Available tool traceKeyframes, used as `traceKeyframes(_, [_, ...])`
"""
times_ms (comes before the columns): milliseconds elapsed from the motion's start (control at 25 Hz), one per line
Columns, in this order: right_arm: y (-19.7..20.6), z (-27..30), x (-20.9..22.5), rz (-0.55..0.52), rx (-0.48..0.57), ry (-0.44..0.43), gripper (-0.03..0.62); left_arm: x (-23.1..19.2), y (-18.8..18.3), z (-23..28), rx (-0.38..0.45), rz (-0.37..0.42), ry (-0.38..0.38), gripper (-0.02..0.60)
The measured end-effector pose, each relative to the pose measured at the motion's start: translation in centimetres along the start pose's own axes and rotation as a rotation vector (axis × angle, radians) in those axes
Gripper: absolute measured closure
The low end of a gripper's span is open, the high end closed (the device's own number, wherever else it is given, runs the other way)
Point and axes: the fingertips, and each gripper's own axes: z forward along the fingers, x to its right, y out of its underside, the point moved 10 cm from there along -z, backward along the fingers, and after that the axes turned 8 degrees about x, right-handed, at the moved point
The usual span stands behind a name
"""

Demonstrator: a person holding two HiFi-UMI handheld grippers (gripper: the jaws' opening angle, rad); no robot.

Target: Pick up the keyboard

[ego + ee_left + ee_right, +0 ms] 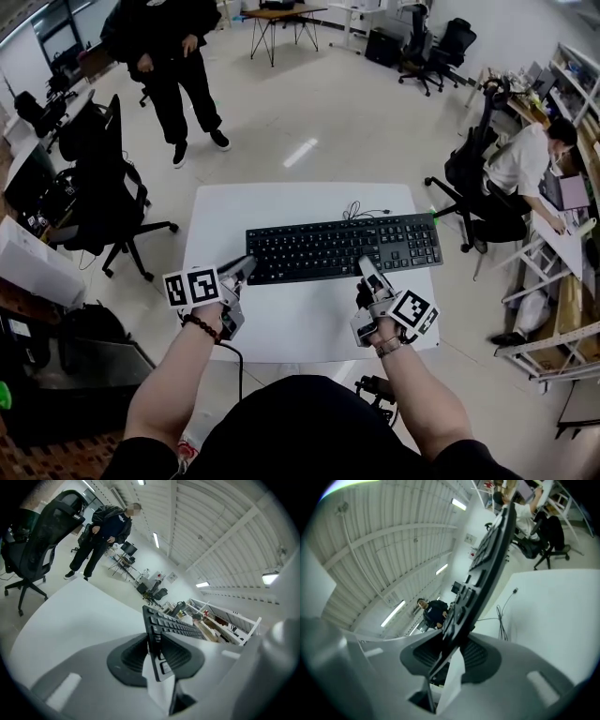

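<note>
Head view shows the black keyboard (pixel 342 247) stretched across the twelve o'clock half of the white table (pixel 281 328), its cable (pixel 361 213) curling off its twelve o'clock edge. The left gripper (pixel 247 267) pinches the keyboard's eight o'clock corner, both pads pressed on the thin edge in the left gripper view. The right gripper (pixel 366 268) clamps the six o'clock edge, a pad tight on each face. Whether the keyboard clears the table cannot be told.
</note>
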Motion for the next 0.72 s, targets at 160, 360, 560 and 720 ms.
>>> traceKeyframes(160, [-1.2,-0.2,-2.1,-0.045,0.020,-0.043,0.477,1.2,-1.1,-0.4,0.040,0.022,0.037,0.486])
traceKeyframes(360, [-1.9,-0.3,-4.5,-0.100,0.034,-0.078,0.477,1.9,-2.3,-1.2,0.082,0.044,0.066,0.485])
traceKeyframes(560, [-2.1,-0.3,-5.6,-0.136,0.044,-0.088,0.479,1.8,-2.6,-1.4,0.104,0.059,0.085,0.486])
traceKeyframes(720, [-2.2,-0.3,-5.9,-0.137,0.048,-0.095,0.479,2.1,-2.8,-1.5,0.113,0.065,0.090,0.486])
